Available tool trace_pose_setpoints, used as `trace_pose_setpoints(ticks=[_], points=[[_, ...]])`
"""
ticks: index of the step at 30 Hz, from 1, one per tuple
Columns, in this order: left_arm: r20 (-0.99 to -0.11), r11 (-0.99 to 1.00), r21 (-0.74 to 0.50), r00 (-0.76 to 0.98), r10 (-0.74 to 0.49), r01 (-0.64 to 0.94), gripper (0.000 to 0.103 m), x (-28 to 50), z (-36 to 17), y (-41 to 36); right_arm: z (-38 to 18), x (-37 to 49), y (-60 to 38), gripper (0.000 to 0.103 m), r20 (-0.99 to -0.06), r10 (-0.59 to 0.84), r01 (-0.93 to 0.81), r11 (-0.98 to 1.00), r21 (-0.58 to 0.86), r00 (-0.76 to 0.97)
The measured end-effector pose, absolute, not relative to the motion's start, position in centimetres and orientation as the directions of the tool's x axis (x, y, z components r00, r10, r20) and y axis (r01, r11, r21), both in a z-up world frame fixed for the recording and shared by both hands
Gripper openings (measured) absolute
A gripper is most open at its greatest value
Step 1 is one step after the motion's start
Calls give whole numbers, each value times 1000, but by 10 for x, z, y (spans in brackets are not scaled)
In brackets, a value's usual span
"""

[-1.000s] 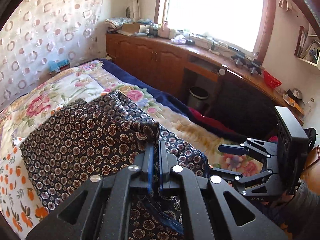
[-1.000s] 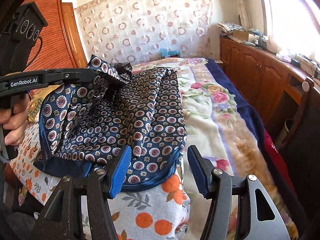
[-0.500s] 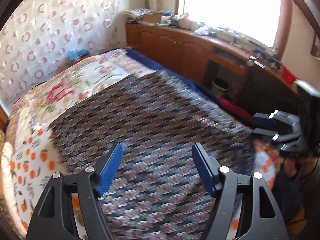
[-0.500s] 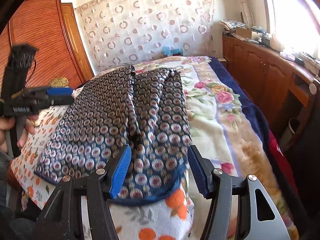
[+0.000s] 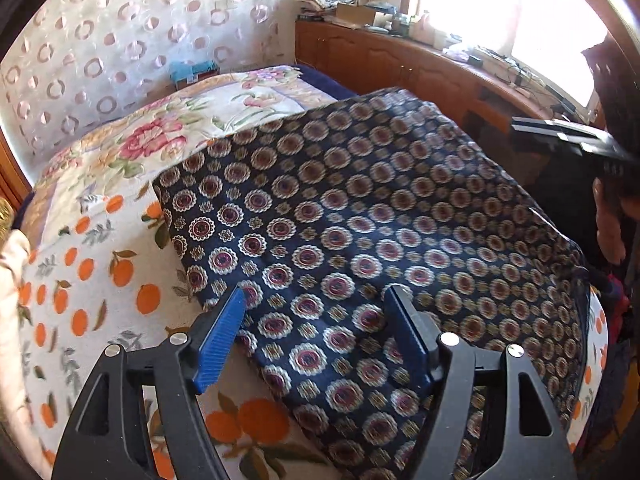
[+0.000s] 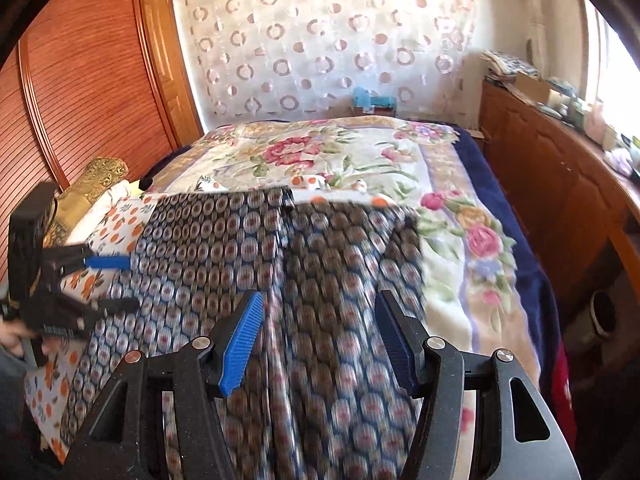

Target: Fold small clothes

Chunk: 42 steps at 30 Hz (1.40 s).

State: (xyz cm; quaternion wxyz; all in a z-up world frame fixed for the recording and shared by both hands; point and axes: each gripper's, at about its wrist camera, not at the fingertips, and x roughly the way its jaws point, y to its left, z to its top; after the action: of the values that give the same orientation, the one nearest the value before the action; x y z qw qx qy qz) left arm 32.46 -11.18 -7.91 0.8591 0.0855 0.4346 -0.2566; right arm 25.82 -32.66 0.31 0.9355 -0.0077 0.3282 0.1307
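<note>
A navy garment with round medallion print (image 5: 360,220) lies spread on the bed. My left gripper (image 5: 316,292) hovers open just above its near left part, nothing between the blue pads (image 5: 218,344). In the right wrist view the same garment (image 6: 224,264) is motion-blurred, with a lengthwise crease down its middle. My right gripper (image 6: 319,296) stands open over its near end and holds nothing. The left gripper (image 6: 134,283) shows at the garment's left edge, jaws apart. The right gripper (image 5: 516,132) shows at the far right edge of the left wrist view, held by a hand (image 5: 608,220).
The bed carries a floral blanket (image 6: 320,152) and an orange-print sheet (image 5: 80,280). A wooden cabinet (image 6: 552,184) with clutter runs along the window side, a bin (image 6: 604,316) below it. A wooden wardrobe (image 6: 88,80) and a gold cushion (image 6: 96,180) stand on the left.
My left gripper let go of the bunched fold, opened and dropped toward the bed. The garment now lies flat. My right gripper, open throughout, shifted over the garment's near end.
</note>
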Motion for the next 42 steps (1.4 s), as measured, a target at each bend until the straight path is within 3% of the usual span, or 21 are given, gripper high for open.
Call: trace_pose_setpoints(ticks=[26, 27, 32, 34, 42], points=[[-778, 841, -6, 526, -343, 541, 83, 319, -88, -129, -25, 383, -289, 61, -756, 278, -343, 936, 76, 592], [-778, 841, -5, 526, -343, 541, 83, 319, -88, -128, -25, 383, -289, 59, -755, 279, -348, 935, 73, 593], [-778, 841, 0, 528, -340, 541, 83, 317, -90, -128, -22, 370, -284, 11, -745, 328, -407, 909, 84, 580], [-774, 836, -4, 527, -350, 549, 83, 314, -89, -125, -17, 361, -281, 4, -726, 320, -420, 906, 48, 608], [-689, 840, -52, 590, -421, 539, 83, 301, -51, -106, 25, 332, -300, 1, -608, 285, -378, 925, -28, 741]])
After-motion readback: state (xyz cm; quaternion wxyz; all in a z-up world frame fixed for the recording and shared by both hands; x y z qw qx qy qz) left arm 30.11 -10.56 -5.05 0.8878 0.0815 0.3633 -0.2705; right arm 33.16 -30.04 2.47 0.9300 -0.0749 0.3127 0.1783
